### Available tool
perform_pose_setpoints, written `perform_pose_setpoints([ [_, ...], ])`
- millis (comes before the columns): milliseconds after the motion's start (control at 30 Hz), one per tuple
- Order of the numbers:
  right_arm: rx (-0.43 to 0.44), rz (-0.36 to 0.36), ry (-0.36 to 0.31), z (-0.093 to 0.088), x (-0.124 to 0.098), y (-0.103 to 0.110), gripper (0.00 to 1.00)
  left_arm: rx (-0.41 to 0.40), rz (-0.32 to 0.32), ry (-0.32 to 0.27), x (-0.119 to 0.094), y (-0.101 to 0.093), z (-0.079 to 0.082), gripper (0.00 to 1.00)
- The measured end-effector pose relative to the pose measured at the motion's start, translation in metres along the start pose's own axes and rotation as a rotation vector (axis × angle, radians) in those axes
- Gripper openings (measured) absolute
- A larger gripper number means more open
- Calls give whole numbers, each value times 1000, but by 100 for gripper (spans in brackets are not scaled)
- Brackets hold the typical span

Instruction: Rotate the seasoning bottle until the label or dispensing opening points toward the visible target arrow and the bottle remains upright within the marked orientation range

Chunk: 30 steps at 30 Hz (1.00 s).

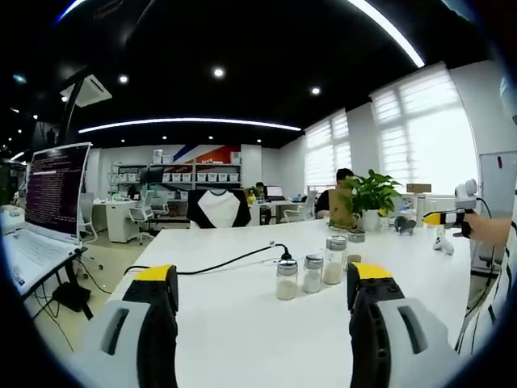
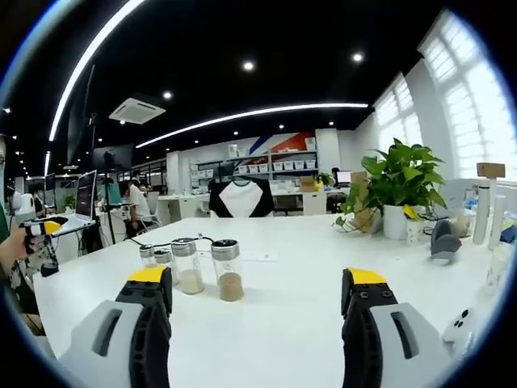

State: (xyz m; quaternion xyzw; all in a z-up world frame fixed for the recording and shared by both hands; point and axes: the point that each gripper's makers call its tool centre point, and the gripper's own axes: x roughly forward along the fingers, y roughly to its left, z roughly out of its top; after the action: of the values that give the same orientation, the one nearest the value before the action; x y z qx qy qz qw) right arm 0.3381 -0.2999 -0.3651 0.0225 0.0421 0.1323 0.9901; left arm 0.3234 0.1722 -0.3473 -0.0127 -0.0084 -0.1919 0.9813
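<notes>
Both views look level across the white table point(image 1: 242, 323) from opposite ends; each frames the shared bottles point(image 1: 311, 273) at mid-distance.

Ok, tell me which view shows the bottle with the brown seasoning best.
The right gripper view: the brown-filled bottle stands nearest there, in front of the row, contents and metal cap plain. In the left gripper view the bottles sit farther off and the brown one is last in line, mostly hidden behind the others.
</notes>
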Motion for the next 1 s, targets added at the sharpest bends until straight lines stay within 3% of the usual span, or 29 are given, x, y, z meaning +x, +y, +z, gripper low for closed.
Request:
perform_pose_setpoints([
  [100,-5,11,7,-2,3,5,87,-20,10,-21,1,3,6,91],
  [300,-8,17,-7,0,4,7,86,26,-12,-51,9,-6,19,96],
  [567,-9,-9,1,-4,-2,-5,86,18,-6,2,2,-6,-1,100],
  [800,13,-12,-13,-3,1,-5,83,-6,-10,-7,0,-6,2,99],
  [900,-20,-3,0,-6,5,-1,83,-94,-35,-36,10,-11,10,92],
  [933,-20,-4,3,-6,6,-2,83,-74,-40,-72,16,-12,20,93],
  [1000,-8,-3,-4,-4,6,-2,82,-27,-55,-77,23,-19,28,96],
])
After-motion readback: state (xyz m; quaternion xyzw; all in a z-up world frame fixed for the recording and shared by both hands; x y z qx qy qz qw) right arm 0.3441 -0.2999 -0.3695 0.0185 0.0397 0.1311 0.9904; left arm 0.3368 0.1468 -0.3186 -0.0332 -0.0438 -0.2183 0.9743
